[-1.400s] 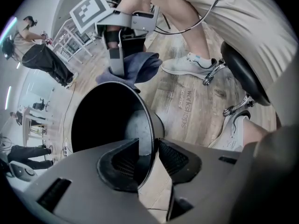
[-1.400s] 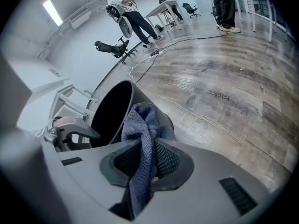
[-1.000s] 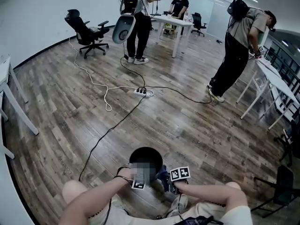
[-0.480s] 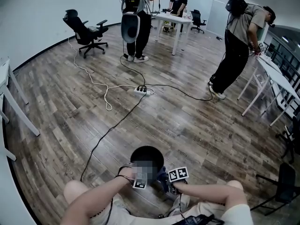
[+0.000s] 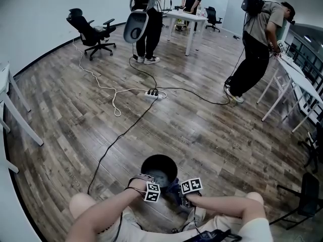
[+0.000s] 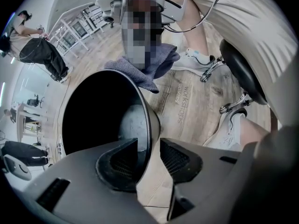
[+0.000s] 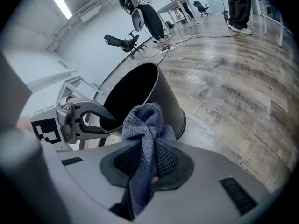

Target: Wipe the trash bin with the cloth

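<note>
On a wood-plank floor (image 5: 212,130) between the seated person's knees, the left gripper (image 6: 148,158) points straight down and clamps the near rim of the black trash bin (image 5: 159,168), one jaw inside the wall and one outside. The bin stands open-mouthed just ahead of both marker cubes. To its right, the right gripper (image 7: 150,164) is clenched on a bunched grey-blue cloth (image 7: 145,125), which sits at the bin's rim on the outer side. Farther off, a black cable (image 5: 118,140) runs across the floor to a power strip (image 5: 152,93).
</note>
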The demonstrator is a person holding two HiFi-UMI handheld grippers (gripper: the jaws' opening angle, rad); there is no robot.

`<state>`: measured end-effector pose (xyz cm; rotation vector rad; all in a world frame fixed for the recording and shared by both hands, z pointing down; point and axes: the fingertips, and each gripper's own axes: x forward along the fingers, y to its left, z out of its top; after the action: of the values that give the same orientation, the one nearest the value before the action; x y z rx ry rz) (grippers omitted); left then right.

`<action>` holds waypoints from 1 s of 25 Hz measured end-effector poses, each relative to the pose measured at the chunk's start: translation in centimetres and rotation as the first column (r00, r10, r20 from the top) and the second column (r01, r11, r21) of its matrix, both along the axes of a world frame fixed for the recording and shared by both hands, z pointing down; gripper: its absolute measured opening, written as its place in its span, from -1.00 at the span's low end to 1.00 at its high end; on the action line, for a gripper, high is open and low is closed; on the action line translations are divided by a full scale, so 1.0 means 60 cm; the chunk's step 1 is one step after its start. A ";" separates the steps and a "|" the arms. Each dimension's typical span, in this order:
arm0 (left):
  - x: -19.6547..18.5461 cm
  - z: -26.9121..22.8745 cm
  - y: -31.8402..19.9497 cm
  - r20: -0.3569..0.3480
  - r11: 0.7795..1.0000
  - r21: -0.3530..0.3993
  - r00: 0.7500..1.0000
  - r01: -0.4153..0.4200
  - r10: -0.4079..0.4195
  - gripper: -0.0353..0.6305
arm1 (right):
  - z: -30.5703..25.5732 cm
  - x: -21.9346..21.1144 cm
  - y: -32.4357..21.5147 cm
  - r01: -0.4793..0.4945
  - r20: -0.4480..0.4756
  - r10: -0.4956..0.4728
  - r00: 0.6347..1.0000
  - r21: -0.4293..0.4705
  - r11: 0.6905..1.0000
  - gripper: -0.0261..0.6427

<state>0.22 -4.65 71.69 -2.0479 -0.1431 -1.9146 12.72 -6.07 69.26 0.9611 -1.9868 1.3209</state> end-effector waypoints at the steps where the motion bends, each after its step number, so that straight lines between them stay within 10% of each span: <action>1: 0.000 0.000 0.000 0.000 1.000 0.000 1.000 0.001 -0.001 -0.47 | 0.001 0.000 -0.001 0.000 0.000 0.000 1.000 0.000 1.000 -0.74; 25: -0.005 0.008 0.005 0.019 1.000 -0.002 1.000 -0.004 0.004 -0.47 | 0.016 -0.004 -0.001 -0.010 0.005 0.010 1.000 -0.004 1.000 -0.74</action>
<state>-0.06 -4.35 72.18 -2.0293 -0.1537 -1.9330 12.49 -6.15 70.24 0.9684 -1.9843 1.3336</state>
